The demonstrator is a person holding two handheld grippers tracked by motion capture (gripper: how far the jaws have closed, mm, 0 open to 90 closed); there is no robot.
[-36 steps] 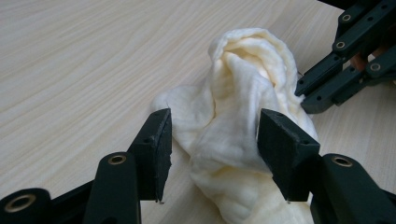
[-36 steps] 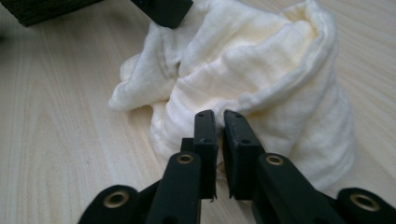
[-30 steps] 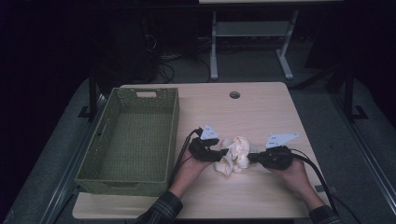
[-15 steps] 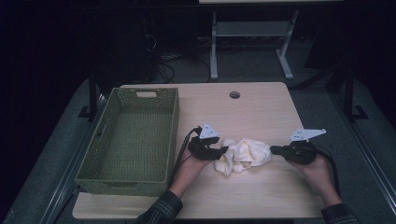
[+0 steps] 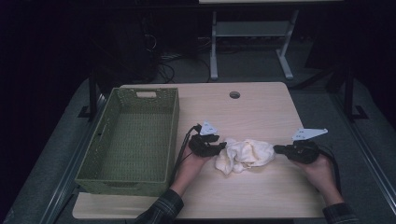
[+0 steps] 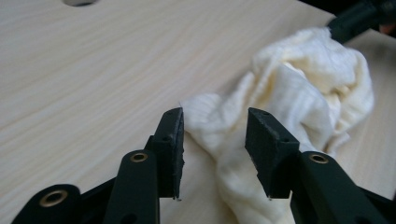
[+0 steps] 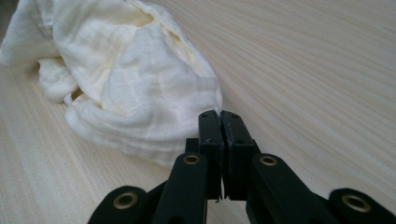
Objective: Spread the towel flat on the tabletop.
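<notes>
Currently the cream cloth (image 5: 244, 155) lies bunched mid-table w/ the right gripper (image 7: 220, 116) pinched shut on its edge. Left gripper (image 6: 214, 122) is half open, jaws just been closing astride a corner fold, pads not yet pressing. Seat fabric deep betw. pads before clamping; keep basket (image 5: 122, 173) clear.

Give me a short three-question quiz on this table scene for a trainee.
1. True or false: the cloth lies inside the green basket.
2. Which gripper's jaws are shut? A) left gripper B) right gripper
3. What lies between the left gripper's jaws?
Key: 1 false, it lies on the table. 2 B, pinched on the cloth's edge. 3 A corner of the cloth; those jaws have just been closing and are not yet pressing it.
</notes>
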